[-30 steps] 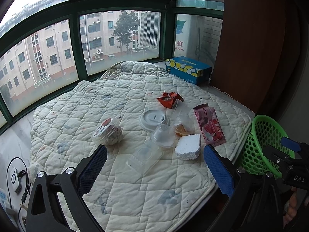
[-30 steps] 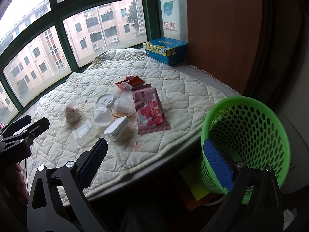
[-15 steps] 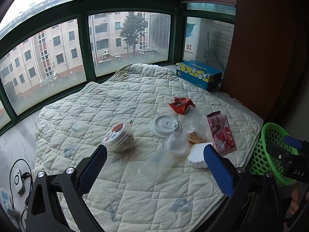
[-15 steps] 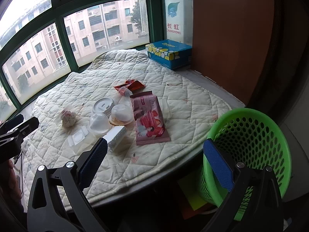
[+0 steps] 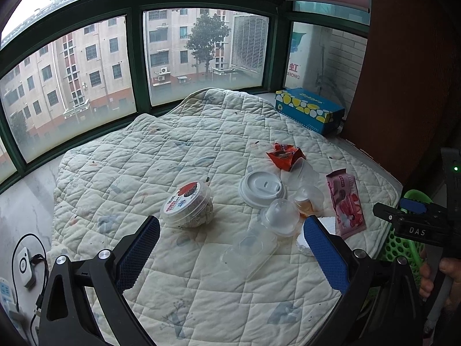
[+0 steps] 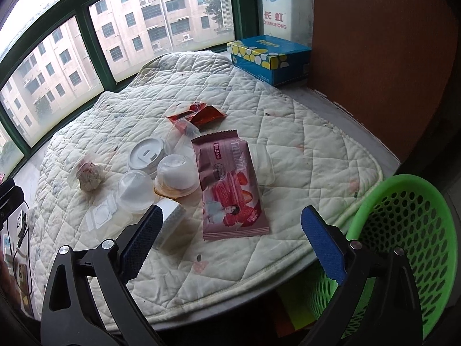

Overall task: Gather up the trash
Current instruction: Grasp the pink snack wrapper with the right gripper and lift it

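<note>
A cream quilted pad covers the ledge across the middle of the frame, stained and speckled with small dark marks. At its far right corner a blue tissue box with yellow and white spots sits against a brown wooden panel, and green-framed windows fill the upper half, with pale apartment blocks and a tree beyond. In the lower left corner a small white device with a black cable lies on the marble sill.

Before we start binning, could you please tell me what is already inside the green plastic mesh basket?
In the right wrist view, the green plastic mesh basket shows only bare perforated wall; no trash is visible. Its bottom is hidden behind the right gripper.
</note>
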`<state>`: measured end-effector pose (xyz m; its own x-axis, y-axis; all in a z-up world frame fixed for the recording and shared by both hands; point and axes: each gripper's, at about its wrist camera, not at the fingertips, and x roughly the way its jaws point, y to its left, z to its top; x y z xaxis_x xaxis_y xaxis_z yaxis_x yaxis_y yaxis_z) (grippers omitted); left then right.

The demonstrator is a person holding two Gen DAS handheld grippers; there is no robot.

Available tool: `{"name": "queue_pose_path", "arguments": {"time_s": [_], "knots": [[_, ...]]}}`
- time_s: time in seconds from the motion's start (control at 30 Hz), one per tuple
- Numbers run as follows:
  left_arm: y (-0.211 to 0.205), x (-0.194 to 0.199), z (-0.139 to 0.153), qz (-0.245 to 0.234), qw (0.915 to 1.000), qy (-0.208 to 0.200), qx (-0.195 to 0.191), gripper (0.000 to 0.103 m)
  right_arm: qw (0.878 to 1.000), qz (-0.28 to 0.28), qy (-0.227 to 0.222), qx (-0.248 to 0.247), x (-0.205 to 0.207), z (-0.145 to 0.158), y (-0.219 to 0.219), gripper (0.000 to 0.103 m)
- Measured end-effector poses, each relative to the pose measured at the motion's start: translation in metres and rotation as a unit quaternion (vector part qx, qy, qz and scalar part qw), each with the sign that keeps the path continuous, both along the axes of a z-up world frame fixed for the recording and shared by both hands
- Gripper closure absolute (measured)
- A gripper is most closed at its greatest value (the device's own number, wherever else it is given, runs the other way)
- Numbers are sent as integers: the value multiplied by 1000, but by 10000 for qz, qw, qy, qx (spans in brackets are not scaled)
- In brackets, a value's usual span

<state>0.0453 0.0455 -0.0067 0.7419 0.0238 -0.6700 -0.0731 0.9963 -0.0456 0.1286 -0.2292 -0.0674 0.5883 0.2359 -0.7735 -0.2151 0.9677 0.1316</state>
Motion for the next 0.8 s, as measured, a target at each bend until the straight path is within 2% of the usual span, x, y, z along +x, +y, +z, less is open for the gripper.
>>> {"name": "queue_pose_path", "arguments": {"time_s": [0.23,0.53,0.63,0.7,0.8], "knots": [[1,6,-10,-86,9999,82,-24,6,9990,50,428,-72,37,-32,10,8],[-2,12,-25,-241,9994,243,-59,6,9967,39,730,-343,68,-60,20,10],[-5,15,-29,-315,9990,303,-86,6,9960,38,811,-377,73,-66,19,17],[-8,17,-31,-379,9986,343,-110,6,9957,47,863,-338,75,-67,17,28],[-13,20,-34,-490,9979,386,-162,6,9963,38,818,-268,72,-64,14,34]]}}
